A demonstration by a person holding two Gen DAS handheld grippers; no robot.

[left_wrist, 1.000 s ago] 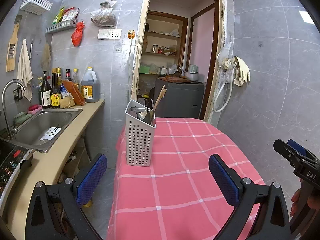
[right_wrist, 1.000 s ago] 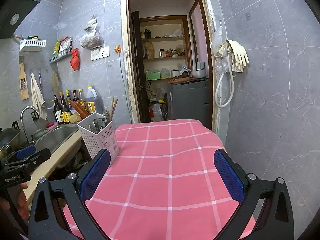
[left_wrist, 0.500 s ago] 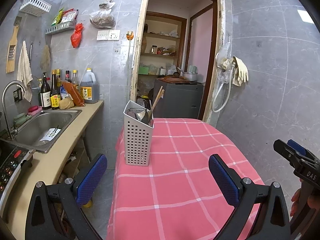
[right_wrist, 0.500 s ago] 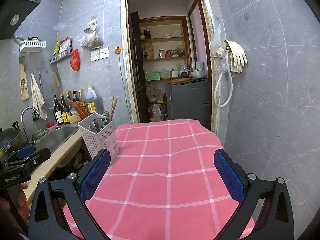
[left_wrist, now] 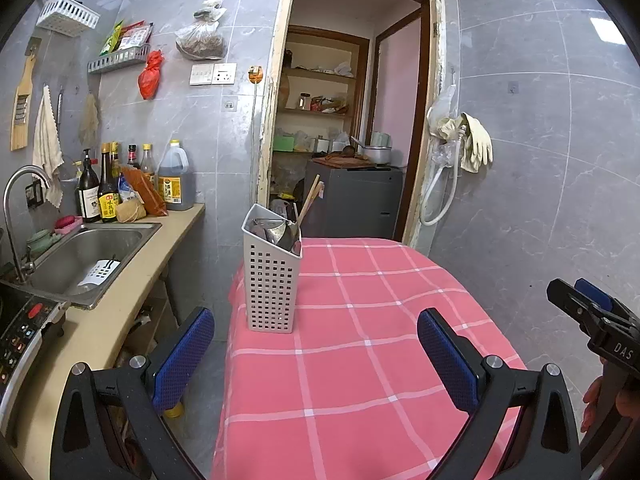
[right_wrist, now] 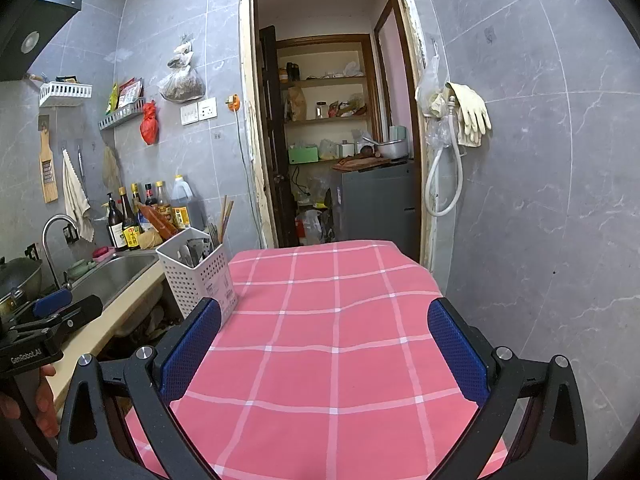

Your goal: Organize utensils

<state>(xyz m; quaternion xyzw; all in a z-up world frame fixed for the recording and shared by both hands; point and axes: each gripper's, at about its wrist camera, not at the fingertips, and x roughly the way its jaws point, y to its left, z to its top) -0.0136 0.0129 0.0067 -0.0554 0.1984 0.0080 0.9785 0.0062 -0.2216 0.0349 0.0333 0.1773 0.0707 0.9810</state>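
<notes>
A white perforated utensil holder (left_wrist: 272,276) stands upright near the left edge of the pink checked tablecloth (left_wrist: 360,320). Metal utensils and wooden chopsticks (left_wrist: 310,200) stick out of its top. The right wrist view shows the same holder (right_wrist: 198,276) at the table's left side. My left gripper (left_wrist: 314,354) is open and empty, held back from the holder. My right gripper (right_wrist: 324,352) is also open and empty above the cloth, with the holder just beyond its left finger.
A counter with a steel sink (left_wrist: 80,256), tap and bottles (left_wrist: 100,196) runs along the left, close to the table. An induction cooker (left_wrist: 20,328) sits at the near left. A doorway (left_wrist: 344,140) opens behind the table. A grey tiled wall stands on the right.
The left wrist view has drifted slightly, so the holder sits a little lower and further left in it. The right wrist view is nearly unchanged. Both grippers stay open.
</notes>
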